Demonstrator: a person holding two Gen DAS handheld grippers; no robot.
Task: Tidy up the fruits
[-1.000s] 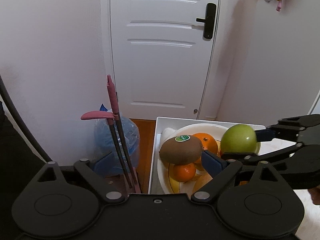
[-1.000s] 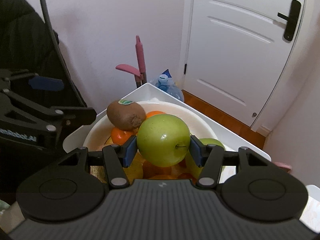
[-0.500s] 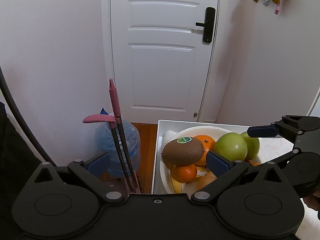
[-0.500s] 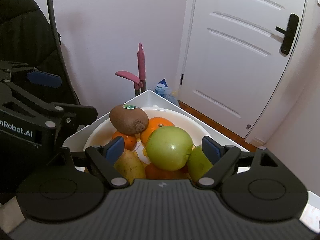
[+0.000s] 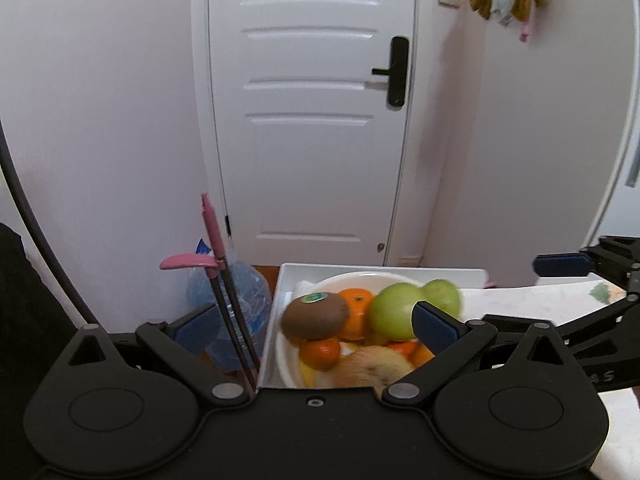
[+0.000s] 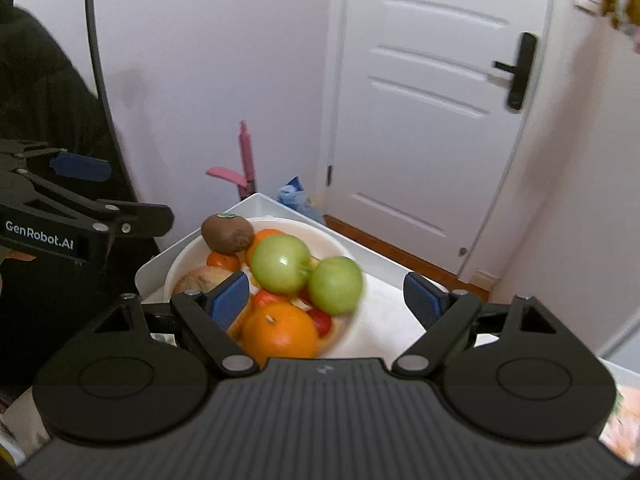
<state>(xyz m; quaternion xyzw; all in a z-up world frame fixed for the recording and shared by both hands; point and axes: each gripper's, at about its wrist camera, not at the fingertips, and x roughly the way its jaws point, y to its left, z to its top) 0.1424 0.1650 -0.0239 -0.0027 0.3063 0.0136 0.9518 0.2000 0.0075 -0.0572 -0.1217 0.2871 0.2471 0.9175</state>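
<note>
A white bowl (image 6: 352, 334) holds piled fruit: a brown kiwi (image 6: 227, 233) on top at the far left, two green apples (image 6: 281, 264) (image 6: 335, 285) side by side, a large orange (image 6: 280, 334) at the front, smaller oranges beneath. My right gripper (image 6: 327, 295) is open and empty, drawn back above the bowl's near side. In the left wrist view the bowl (image 5: 285, 350) shows the kiwi (image 5: 315, 315) and apple (image 5: 394, 312). My left gripper (image 5: 316, 326) is open and empty, just short of the bowl.
The bowl sits in a white tray (image 5: 280, 300) at the table's corner. A pink-handled tool (image 5: 214, 240) and a blue water bottle (image 5: 240, 312) stand beside it on the floor. A white door (image 5: 312, 120) is behind.
My right gripper opened, left the green apple in the bowl next to the other apple, and pulled back. My left gripper drew back slightly.
</note>
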